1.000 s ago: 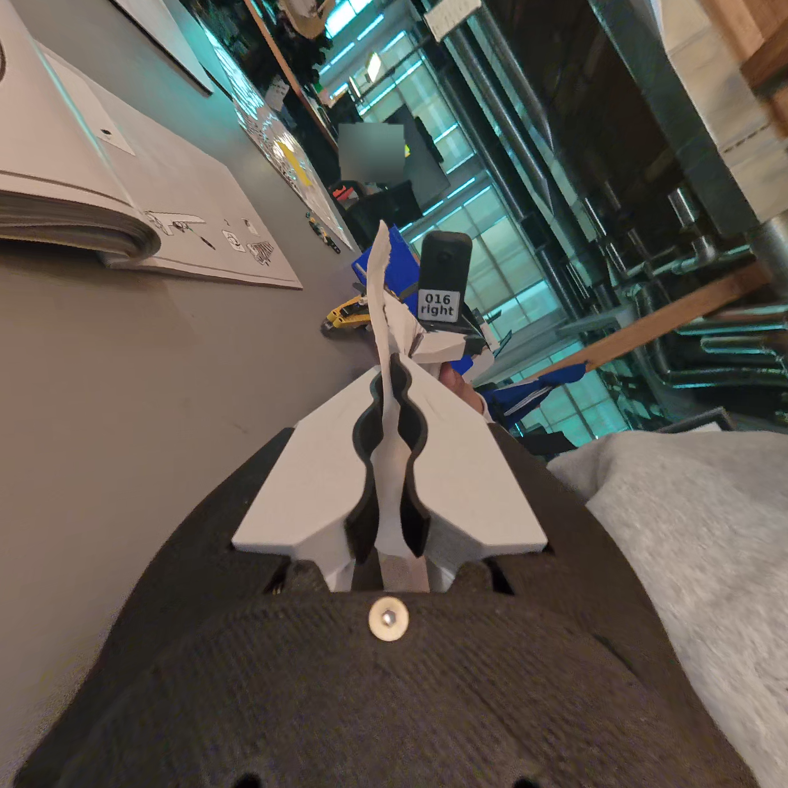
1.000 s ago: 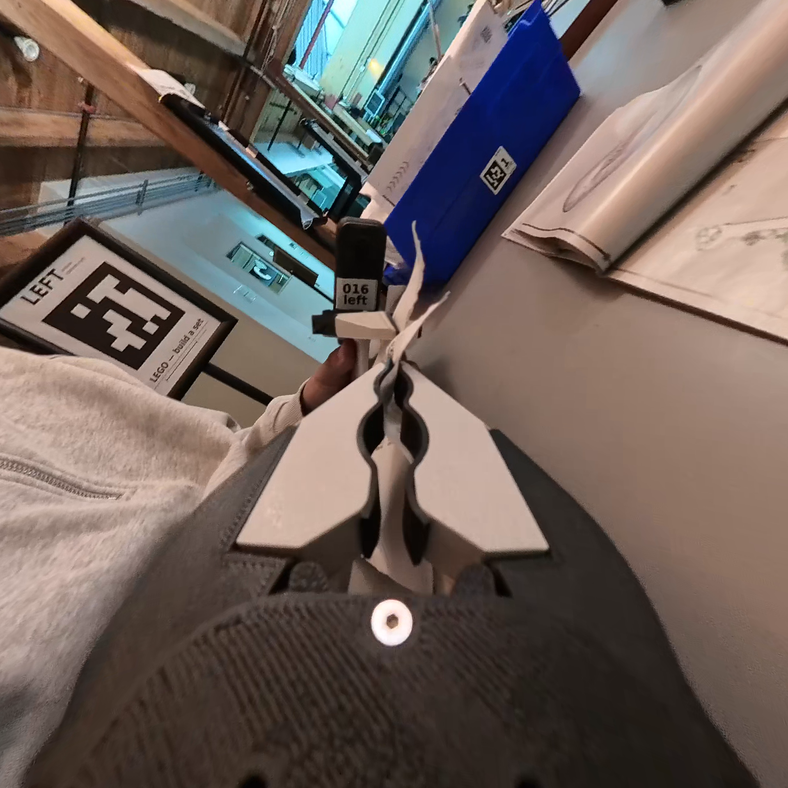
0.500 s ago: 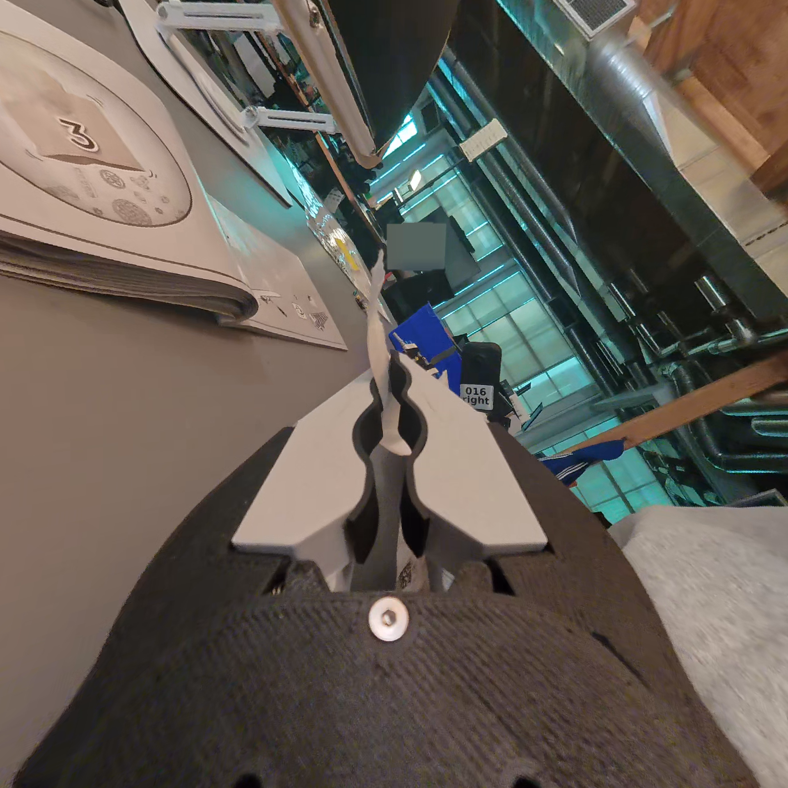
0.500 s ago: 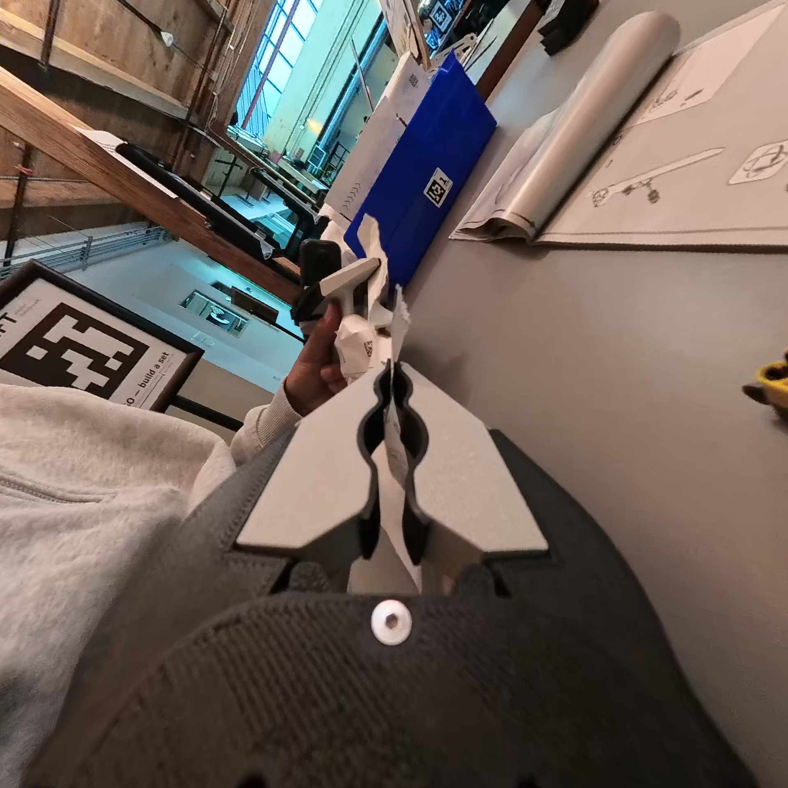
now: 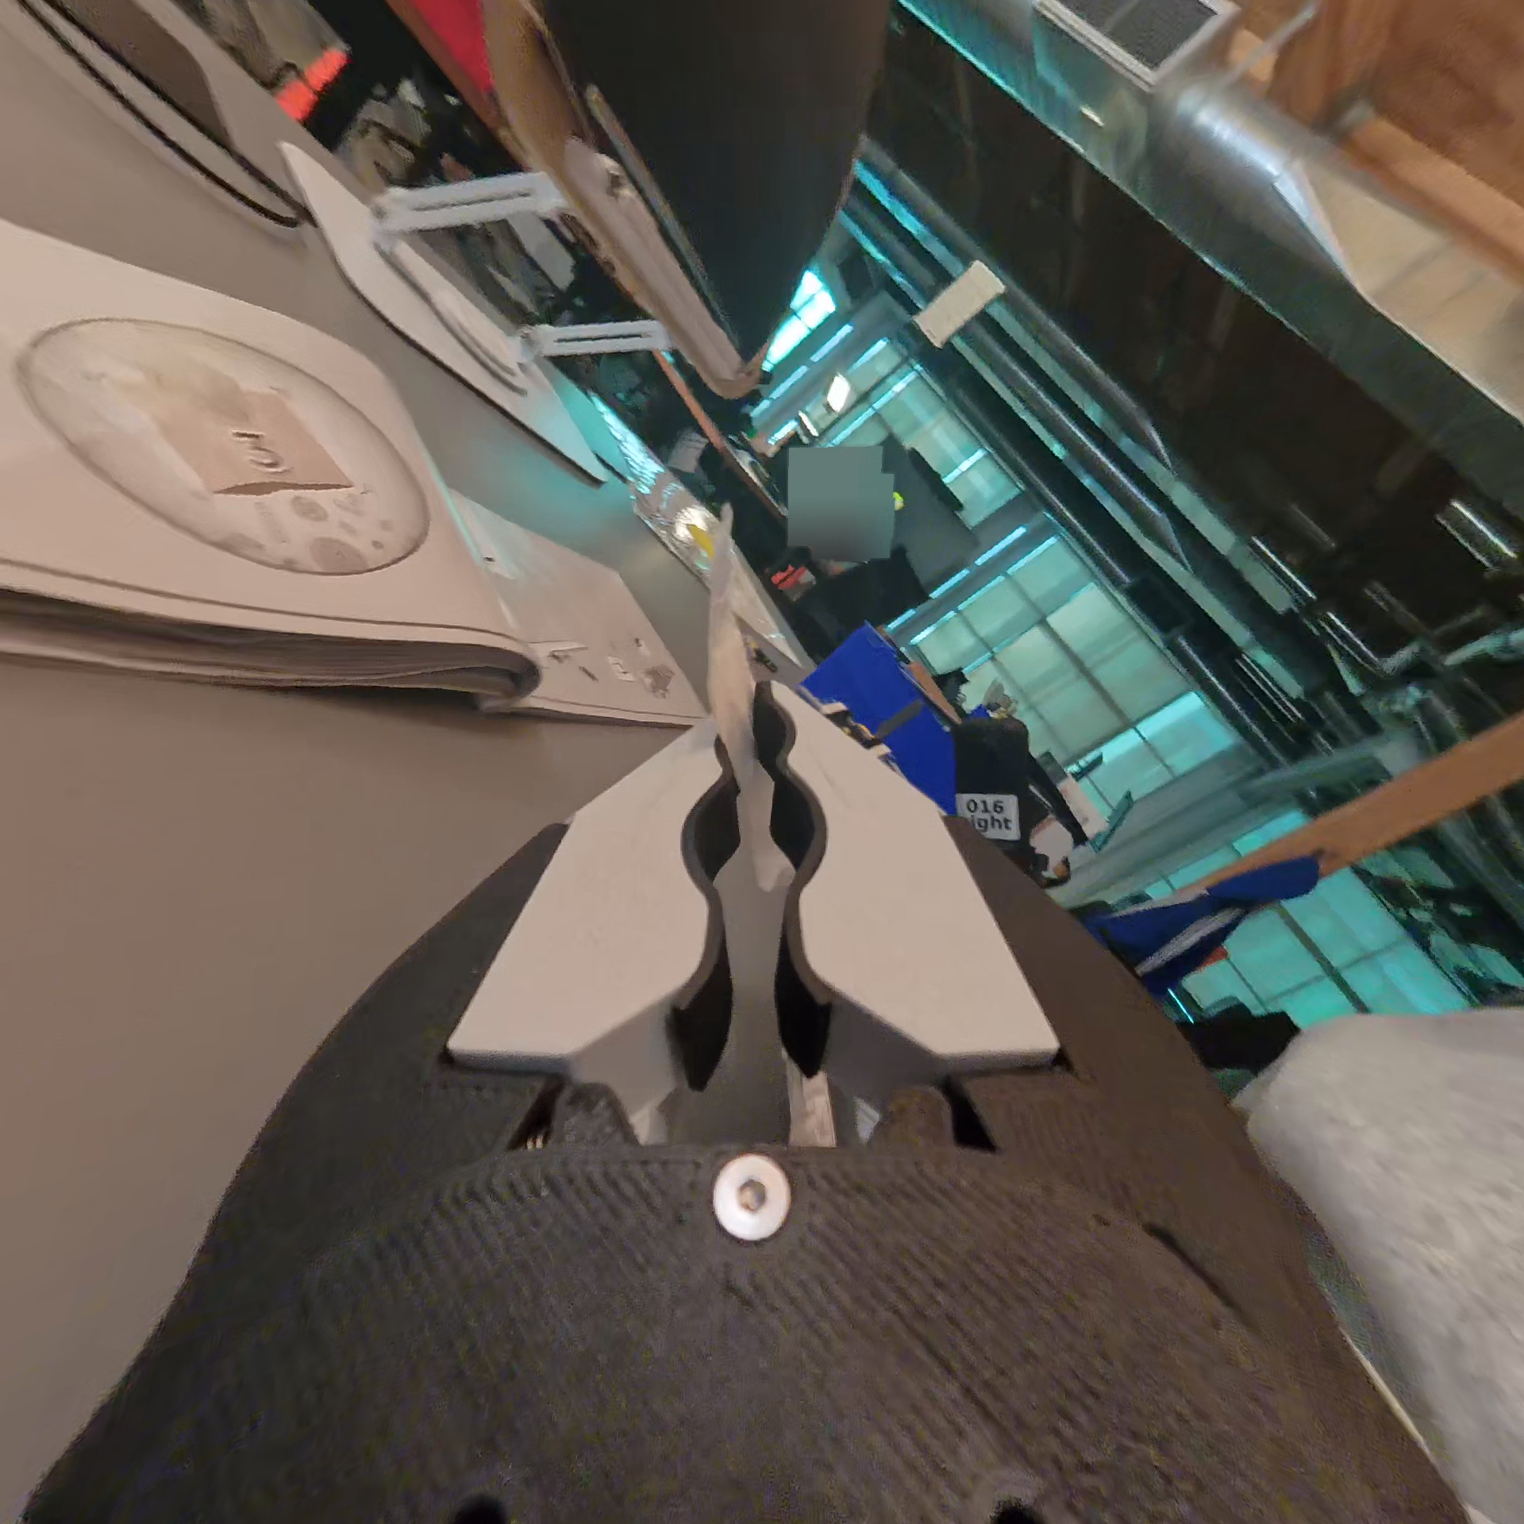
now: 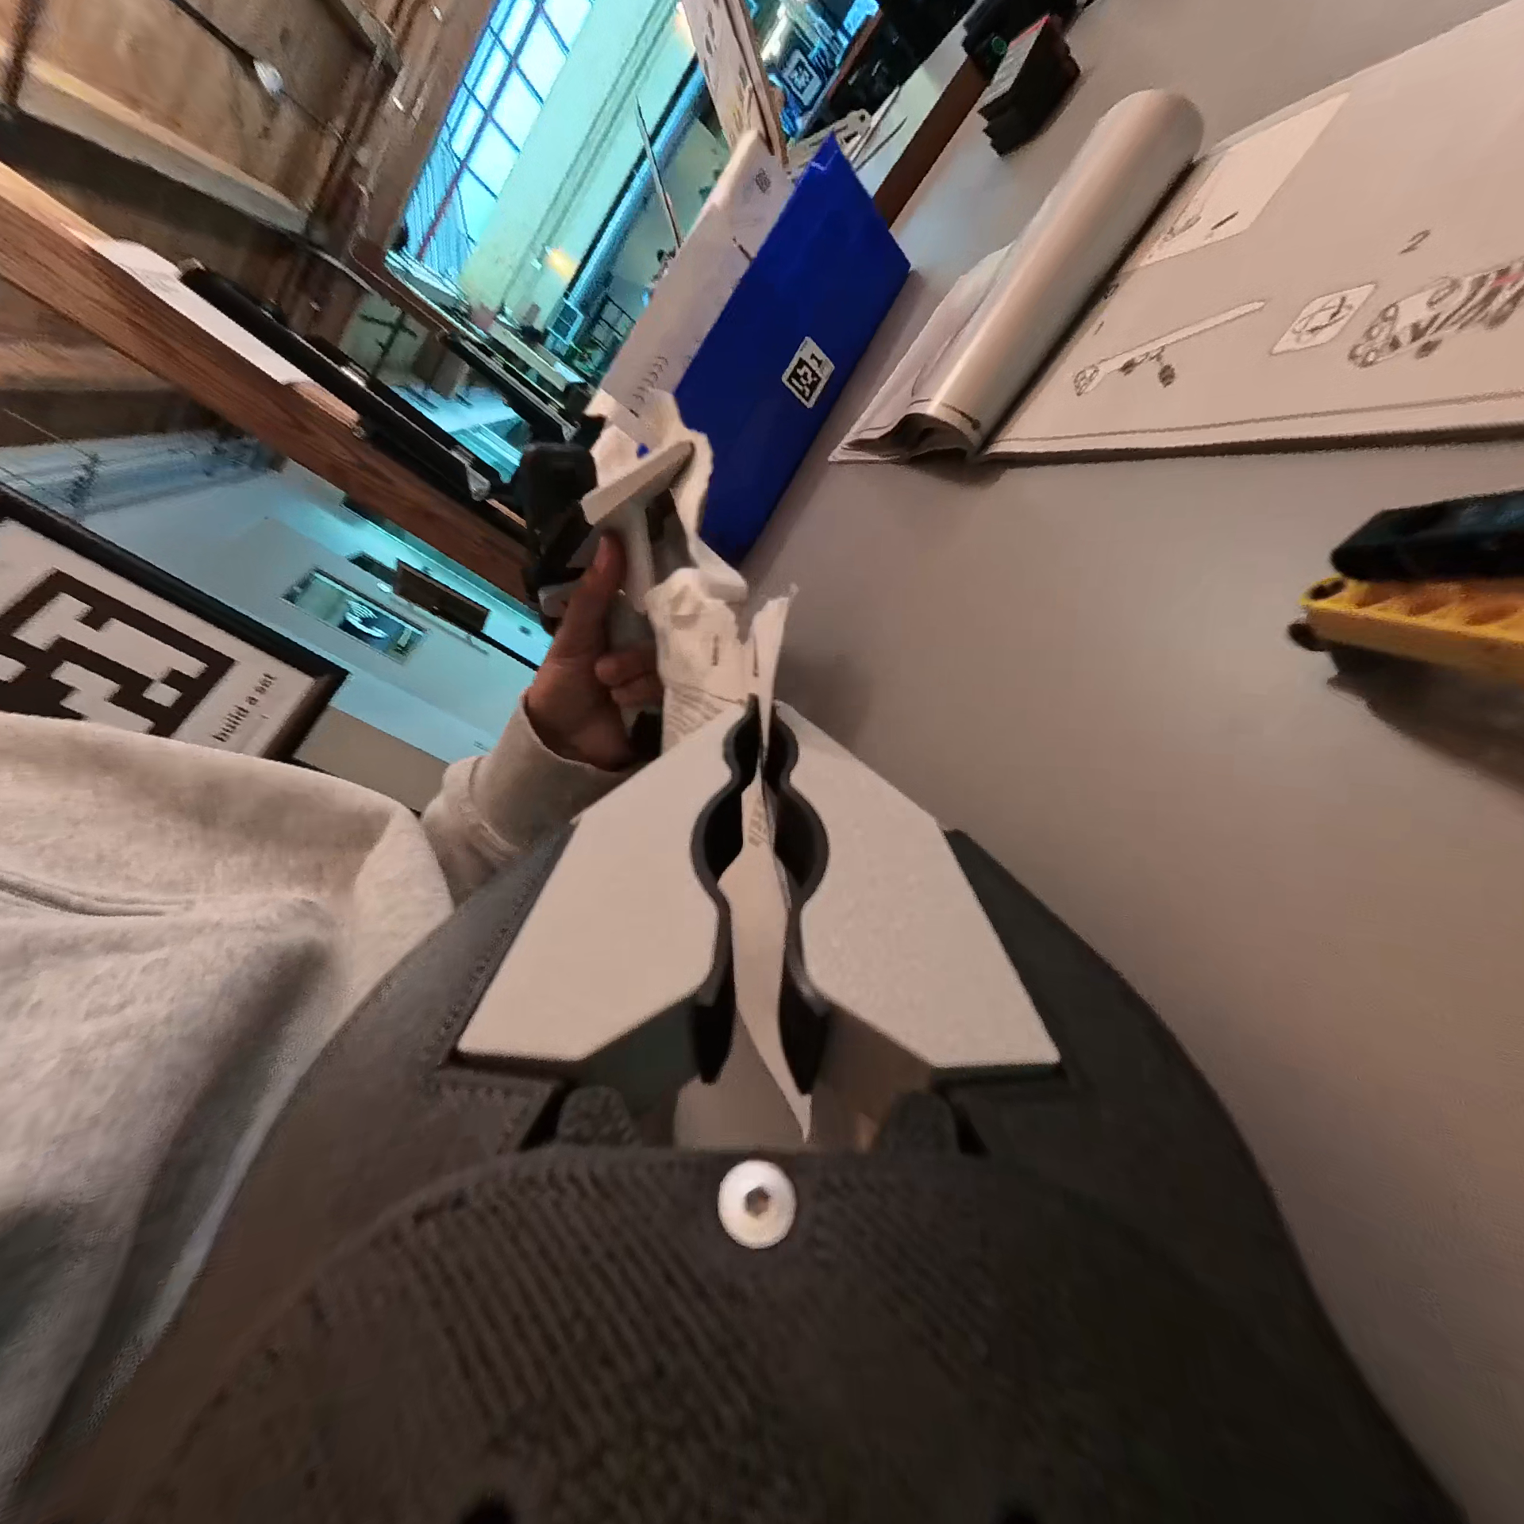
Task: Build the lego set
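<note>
My left gripper [image 5: 749, 701] is shut on a white paper bag strip [image 5: 730, 627] that sticks out past its tips. My right gripper [image 6: 759, 719] is shut on another piece of torn white paper [image 6: 767, 651]. In the right wrist view the left gripper [image 6: 631, 503] shows farther off, held in a hand [image 6: 581, 684], with crumpled white paper [image 6: 697, 610] hanging from it. In the left wrist view the right gripper [image 5: 1002, 792] shows farther off to the right. Whether the two paper pieces still join cannot be told. A yellow lego piece [image 6: 1418, 631] lies on the grey table [image 6: 1072, 660].
An open instruction booklet [image 5: 206, 495] lies on the table and also shows in the right wrist view [image 6: 1237, 330]. A blue bin [image 6: 783, 363] stands at the table's end. A black piece [image 6: 1435, 536] lies by the yellow one. A grey sleeve [image 6: 165, 866] is close. My hands' fingertips stand some 15 cm from each other.
The two grippers have pulled apart, each still shut on white paper. The paper between them has torn and stretched out. Both views have swung toward the booklet.
</note>
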`<state>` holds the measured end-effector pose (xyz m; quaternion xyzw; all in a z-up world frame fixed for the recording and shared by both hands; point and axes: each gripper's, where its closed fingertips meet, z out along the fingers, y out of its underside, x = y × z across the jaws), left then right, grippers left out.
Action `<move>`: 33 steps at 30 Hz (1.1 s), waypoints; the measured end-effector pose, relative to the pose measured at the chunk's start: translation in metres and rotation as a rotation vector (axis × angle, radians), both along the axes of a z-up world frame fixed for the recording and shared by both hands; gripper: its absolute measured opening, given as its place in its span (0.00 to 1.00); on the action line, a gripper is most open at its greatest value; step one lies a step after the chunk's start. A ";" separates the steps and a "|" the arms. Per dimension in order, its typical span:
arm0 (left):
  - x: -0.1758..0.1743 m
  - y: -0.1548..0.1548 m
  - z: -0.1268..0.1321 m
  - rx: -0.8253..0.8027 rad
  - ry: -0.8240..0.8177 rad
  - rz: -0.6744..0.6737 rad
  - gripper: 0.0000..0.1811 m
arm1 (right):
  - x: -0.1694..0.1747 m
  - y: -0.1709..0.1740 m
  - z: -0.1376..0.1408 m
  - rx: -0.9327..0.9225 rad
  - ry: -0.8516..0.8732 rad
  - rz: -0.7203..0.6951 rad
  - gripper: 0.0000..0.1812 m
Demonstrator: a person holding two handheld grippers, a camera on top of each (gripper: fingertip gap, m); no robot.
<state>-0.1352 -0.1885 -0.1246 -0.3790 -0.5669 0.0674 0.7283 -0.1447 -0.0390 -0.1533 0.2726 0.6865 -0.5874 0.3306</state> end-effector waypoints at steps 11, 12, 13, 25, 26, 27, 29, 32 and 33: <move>0.016 0.056 -0.016 0.076 -0.116 -0.409 0.48 | 0.012 0.004 0.028 -0.150 0.175 0.046 0.00; 0.022 0.067 -0.012 0.102 -0.108 -0.488 0.47 | 0.014 0.004 0.028 -0.142 0.202 0.055 0.00; 0.030 0.076 -0.008 0.117 -0.097 -0.566 0.45 | 0.014 0.004 0.027 -0.126 0.227 0.060 0.00; 0.047 0.095 -0.012 0.048 -0.133 -0.685 0.00 | -0.014 0.007 0.047 -0.276 0.027 0.006 0.00; 0.045 0.092 -0.013 0.049 -0.135 -0.659 0.00 | -0.013 0.006 0.037 -0.218 0.057 0.012 0.00; 0.045 0.090 -0.014 0.061 -0.139 -0.641 0.00 | -0.012 0.005 0.026 -0.144 0.104 0.010 0.00; 0.043 0.084 -0.016 0.087 -0.140 -0.592 0.00 | -0.012 0.007 0.020 -0.088 0.159 0.002 0.00; 0.044 0.085 -0.017 0.104 -0.134 -0.573 0.00 | -0.009 0.007 0.022 -0.100 0.167 0.002 0.00; 0.046 0.088 -0.013 0.107 -0.116 -0.592 0.00 | -0.009 0.006 0.020 -0.090 0.155 0.005 0.08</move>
